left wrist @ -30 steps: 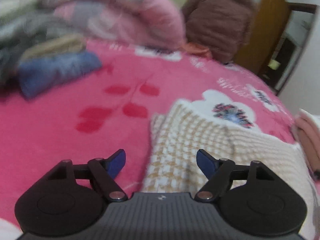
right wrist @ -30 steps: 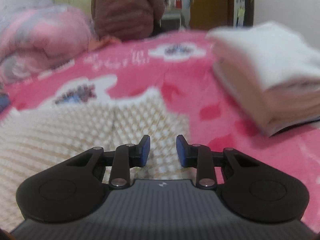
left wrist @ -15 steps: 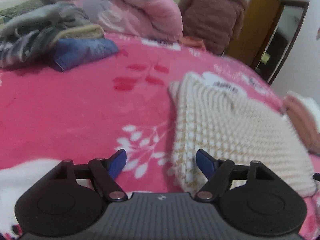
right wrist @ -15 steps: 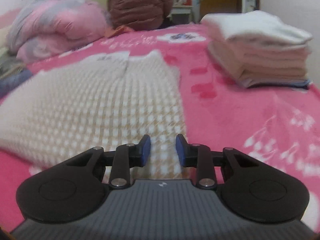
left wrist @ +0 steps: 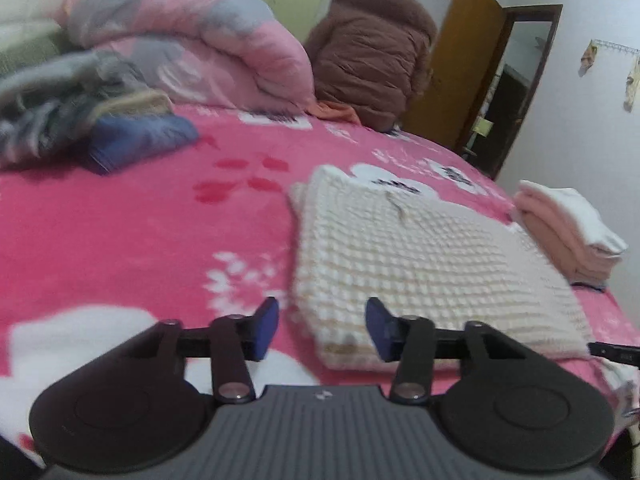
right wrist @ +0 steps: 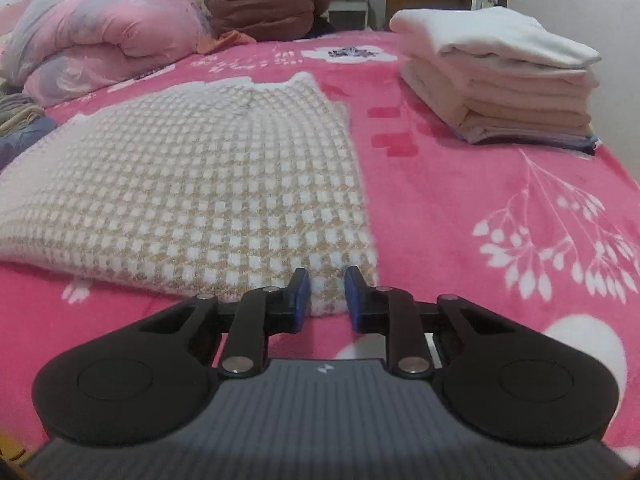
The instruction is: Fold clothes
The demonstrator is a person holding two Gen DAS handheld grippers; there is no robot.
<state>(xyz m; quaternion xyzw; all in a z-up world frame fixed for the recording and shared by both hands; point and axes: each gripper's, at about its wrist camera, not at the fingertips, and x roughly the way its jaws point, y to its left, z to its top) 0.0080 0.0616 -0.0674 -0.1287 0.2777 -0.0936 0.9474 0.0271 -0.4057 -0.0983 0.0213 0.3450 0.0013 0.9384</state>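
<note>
A cream and tan knitted sweater (left wrist: 420, 256) lies folded flat on the pink flowered bedspread (left wrist: 120, 240). My left gripper (left wrist: 323, 328) is at its near left corner. Its jaws are closing, the corner lies between the blue pads, and a gap shows on both sides. In the right wrist view the same sweater (right wrist: 200, 184) spreads ahead. My right gripper (right wrist: 327, 300) sits low at its near right corner. Those jaws are narrow and closing, with the hem between the pads, which do not visibly pinch it.
A stack of folded white and peach clothes (right wrist: 496, 80) stands right of the sweater. A rolled pink quilt (left wrist: 192, 52) and a heap of unfolded clothes (left wrist: 80, 120) lie at the back left. A person in a brown coat (left wrist: 372, 52) sits at the far edge.
Both grippers have drawn back from over the sweater to its near hem. The left jaws have narrowed a lot and the right jaws a little.
</note>
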